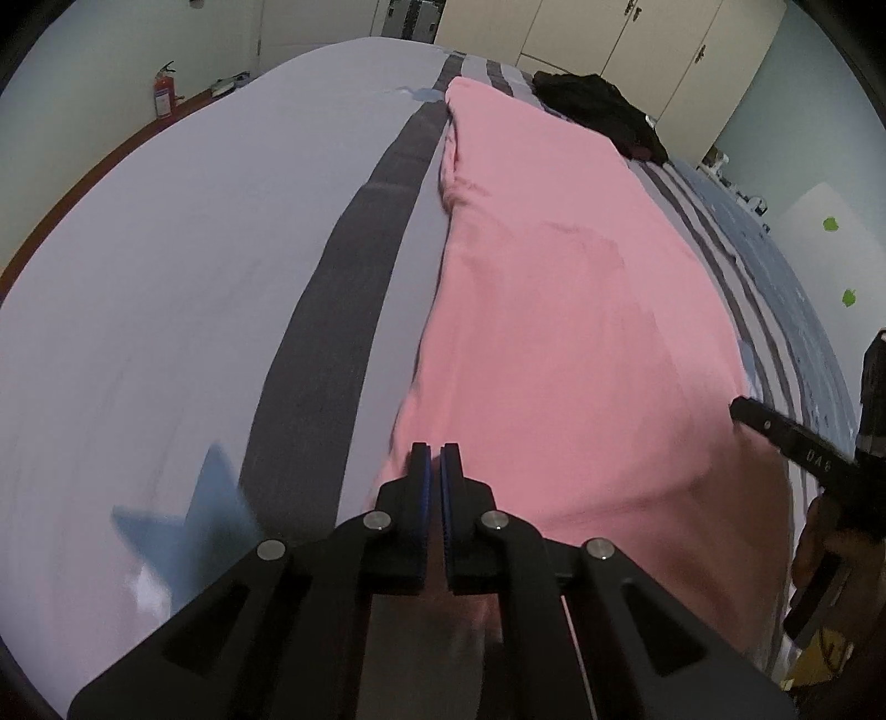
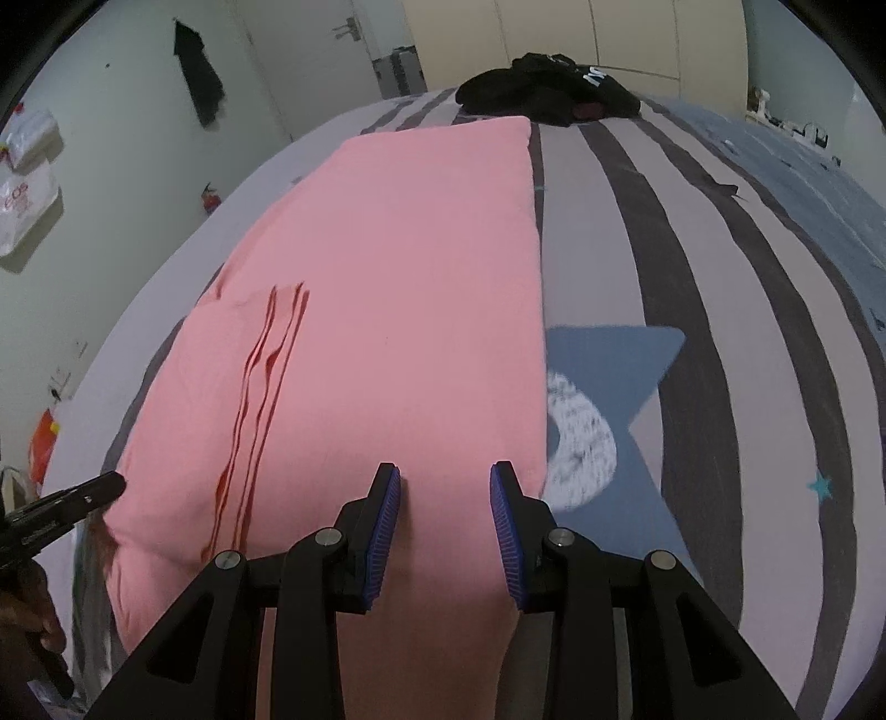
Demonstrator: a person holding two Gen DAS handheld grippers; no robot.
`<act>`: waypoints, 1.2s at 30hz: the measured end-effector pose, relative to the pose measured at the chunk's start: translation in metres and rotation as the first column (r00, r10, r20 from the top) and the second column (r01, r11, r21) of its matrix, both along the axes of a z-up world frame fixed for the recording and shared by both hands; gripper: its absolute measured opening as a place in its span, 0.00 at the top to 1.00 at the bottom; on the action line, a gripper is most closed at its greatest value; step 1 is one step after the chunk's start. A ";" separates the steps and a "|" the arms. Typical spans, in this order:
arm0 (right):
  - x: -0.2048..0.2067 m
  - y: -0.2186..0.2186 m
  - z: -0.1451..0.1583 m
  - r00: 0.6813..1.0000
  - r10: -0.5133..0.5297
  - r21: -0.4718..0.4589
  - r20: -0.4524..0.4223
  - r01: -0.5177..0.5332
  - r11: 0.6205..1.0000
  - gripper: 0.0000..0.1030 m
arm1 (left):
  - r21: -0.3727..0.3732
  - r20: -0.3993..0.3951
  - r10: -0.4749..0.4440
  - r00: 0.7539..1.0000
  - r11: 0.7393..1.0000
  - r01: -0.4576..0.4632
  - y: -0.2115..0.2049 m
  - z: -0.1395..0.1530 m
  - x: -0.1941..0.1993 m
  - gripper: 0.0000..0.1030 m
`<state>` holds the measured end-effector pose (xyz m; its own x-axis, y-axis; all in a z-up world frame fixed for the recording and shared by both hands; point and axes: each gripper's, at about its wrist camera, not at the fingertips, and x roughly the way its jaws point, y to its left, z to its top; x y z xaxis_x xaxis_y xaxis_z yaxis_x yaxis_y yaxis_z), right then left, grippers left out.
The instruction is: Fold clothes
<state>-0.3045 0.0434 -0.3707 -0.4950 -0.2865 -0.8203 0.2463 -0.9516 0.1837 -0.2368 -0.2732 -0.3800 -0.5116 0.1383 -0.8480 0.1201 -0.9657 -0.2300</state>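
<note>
A pink garment [image 1: 554,310] lies folded lengthwise on the striped bed sheet [image 1: 166,277], running away from me. In the right wrist view the pink garment [image 2: 398,288] shows a folded sleeve with stacked edges on its left side. My left gripper [image 1: 436,459] is shut at the garment's near left edge, with a sliver of pink cloth between its pads. It also shows as the left gripper [image 2: 113,487] at that corner. My right gripper [image 2: 446,498] stands open over the near right part of the garment, pads apart. The right gripper [image 1: 739,407] touches the cloth's right edge.
A heap of black clothes [image 2: 548,94] lies at the far end of the bed. A blue star print [image 2: 614,387] sits right of the garment. A fire extinguisher [image 1: 164,94] stands by the left wall, and wardrobe doors [image 1: 637,33] stand behind. A person's hand [image 2: 27,620] holds the left gripper.
</note>
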 end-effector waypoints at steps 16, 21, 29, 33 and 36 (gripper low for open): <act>0.076 0.028 0.016 1.000 -0.024 0.049 0.012 0.024 0.999 0.64 | -0.070 -0.016 -0.017 1.000 0.997 0.016 -0.009 0.021 0.044 0.48; 0.071 0.032 0.010 0.997 -0.069 0.054 0.021 0.068 0.996 0.62 | -0.079 0.001 -0.054 0.999 0.995 0.053 -0.005 0.002 0.029 0.47; 0.074 0.036 -0.003 0.996 -0.074 0.023 0.059 0.073 0.997 0.52 | -0.048 -0.032 -0.104 0.994 0.994 0.103 -0.005 -0.003 0.022 0.48; 0.075 0.036 -0.005 0.996 -0.068 0.010 0.059 0.068 0.998 0.51 | -0.044 -0.035 -0.139 0.990 0.989 0.138 0.002 -0.002 0.029 0.63; 0.073 0.033 -0.005 0.997 -0.048 -0.004 0.064 0.048 0.999 0.50 | -0.042 -0.039 -0.138 0.990 0.990 0.137 0.003 -0.003 0.028 0.66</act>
<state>-0.2317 0.0762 -0.3755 -0.4552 -0.2683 -0.8490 0.1882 -0.9610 0.2027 -0.2086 -0.2703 -0.3830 -0.5249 0.1770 -0.8326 -0.0232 -0.9808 -0.1939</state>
